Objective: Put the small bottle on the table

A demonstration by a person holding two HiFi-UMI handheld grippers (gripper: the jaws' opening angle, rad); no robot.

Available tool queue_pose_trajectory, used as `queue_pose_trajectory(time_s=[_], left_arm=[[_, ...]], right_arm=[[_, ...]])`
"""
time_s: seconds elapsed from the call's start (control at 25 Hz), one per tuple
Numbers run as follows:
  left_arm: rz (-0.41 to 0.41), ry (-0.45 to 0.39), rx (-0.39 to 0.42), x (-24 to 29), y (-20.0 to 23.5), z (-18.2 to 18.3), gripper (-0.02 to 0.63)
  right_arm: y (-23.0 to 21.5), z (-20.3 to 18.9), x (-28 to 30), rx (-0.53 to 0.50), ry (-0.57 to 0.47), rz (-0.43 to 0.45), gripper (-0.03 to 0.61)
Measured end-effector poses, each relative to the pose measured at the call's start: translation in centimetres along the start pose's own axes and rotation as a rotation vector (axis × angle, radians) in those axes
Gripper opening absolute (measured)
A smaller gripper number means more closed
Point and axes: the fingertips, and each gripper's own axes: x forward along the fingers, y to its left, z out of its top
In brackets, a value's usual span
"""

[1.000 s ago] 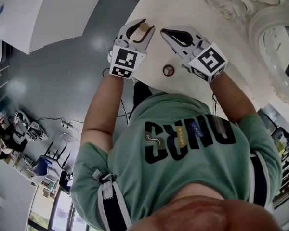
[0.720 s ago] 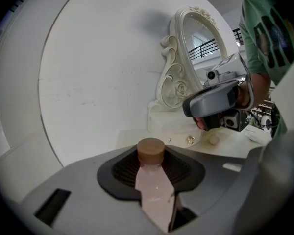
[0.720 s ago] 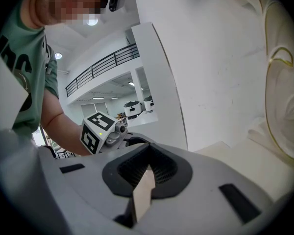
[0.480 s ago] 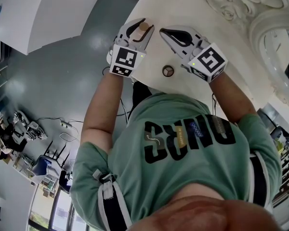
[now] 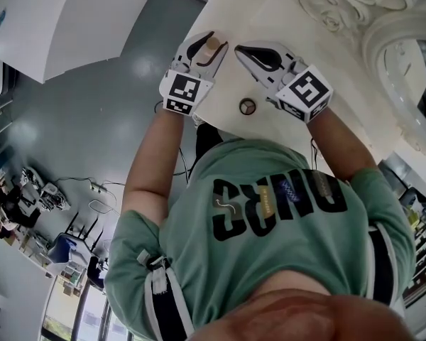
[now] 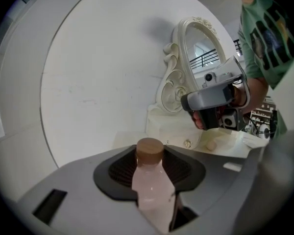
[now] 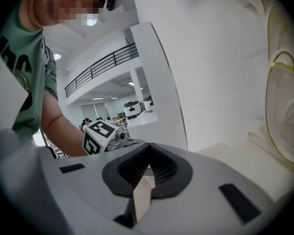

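Note:
The small bottle (image 5: 211, 45) is pale pink with a tan round cap. It stands upright between the jaws of my left gripper (image 5: 214, 41) at the table's near left edge. In the left gripper view the bottle (image 6: 149, 190) fills the gap of that gripper (image 6: 149, 154), and both pads still touch its sides. Those jaws have just been opening a little with the bottle between them. My right gripper (image 5: 239, 47) hovers just right of it, shut and holding nothing, its jaws (image 7: 148, 168) meeting in a thin slit.
The cream table (image 5: 270, 13) carries a small dark ring-shaped object (image 5: 248, 106) near its front edge. An ornate white mirror (image 5: 405, 41) stands at the right, and it shows as the mirror (image 6: 196, 62) behind the bottle. Grey floor (image 5: 92, 119) lies left of the table.

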Motion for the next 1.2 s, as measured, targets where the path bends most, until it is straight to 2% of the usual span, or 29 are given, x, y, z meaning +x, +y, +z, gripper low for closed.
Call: queue_pose_trajectory(time_s=[0.16,0.36,0.6,0.96,1.2], left_arm=[[-0.006,0.000,-0.025,-0.4,-0.3,0.4,0.184],[0.010,-0.021,-0.032,-2.1,0.0,2.3,0.200],[0.038,-0.023,-0.023,-5.4,-0.3,4.1,0.199],[0.090,-0.100,-0.078,-12.6,-0.7,8.9,0.196],[0.109,-0.159,-0.075,-17.5,-2.1,12.2,0.150]], right_arm=[[0.4,0.8,-0.6,-0.018,-0.003,-0.007,-0.006],[0.9,2.8,-1.3,-0.023,-0.013,-0.027,-0.006],[1.0,3.7,-2.1,-0.024,-0.008,-0.046,-0.006],[3.3,6.9,-3.0,-0.035,-0.018,-0.033,-0.006],[5.7,9.4,-4.5,-0.061,-0.018,-0.025,-0.006]])
